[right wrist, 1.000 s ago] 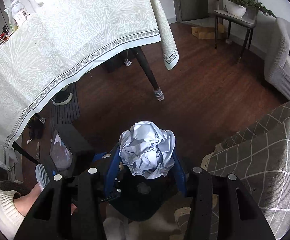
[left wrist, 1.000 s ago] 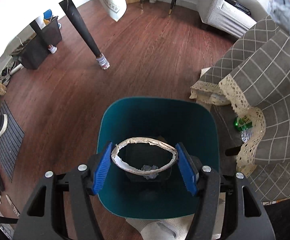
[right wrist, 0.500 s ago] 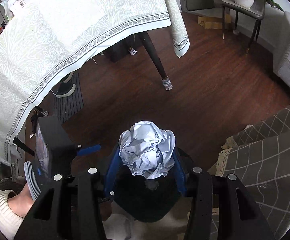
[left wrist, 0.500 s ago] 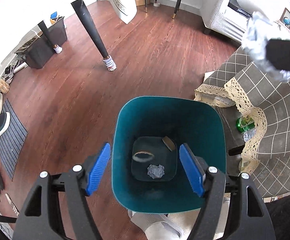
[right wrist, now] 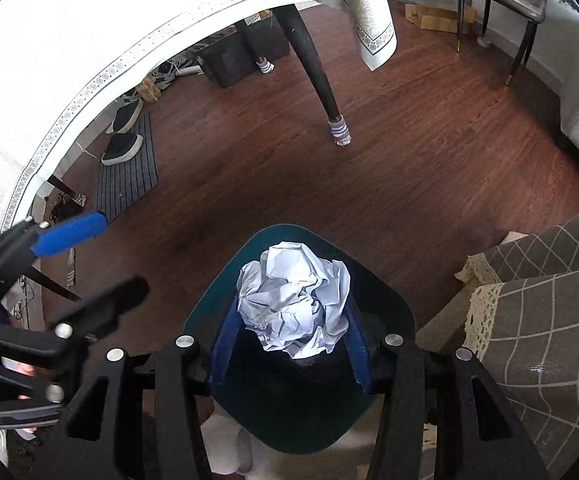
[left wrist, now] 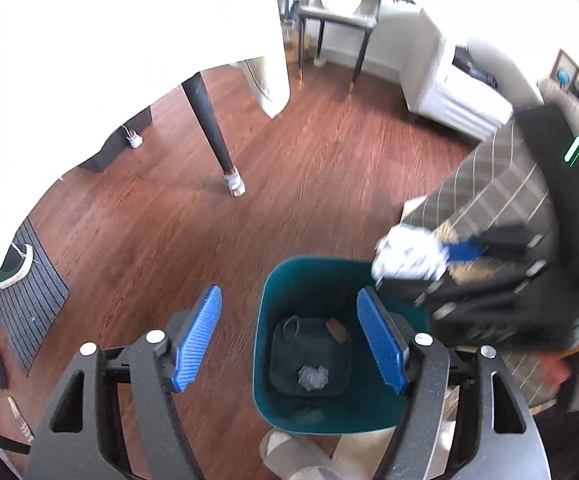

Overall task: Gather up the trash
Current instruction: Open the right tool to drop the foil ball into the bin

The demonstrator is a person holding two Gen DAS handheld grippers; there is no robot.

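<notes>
The right gripper [right wrist: 289, 320] clamps a crumpled paper ball [right wrist: 294, 300] directly above the teal bin [left wrist: 267, 344]. The left gripper [left wrist: 289, 340] is empty, its jaws closing beside the bin.

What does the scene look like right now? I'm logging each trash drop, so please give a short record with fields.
bin: teal trash bin on the wood floor
bin contents: small crumpled wad, thin ring, brown scrap
right gripper: shut on crumpled paper ball, above the bin
left gripper: nothing between its pads, jaws closing, above the bin's left rim
beside bin: grey checked cloth
</notes>
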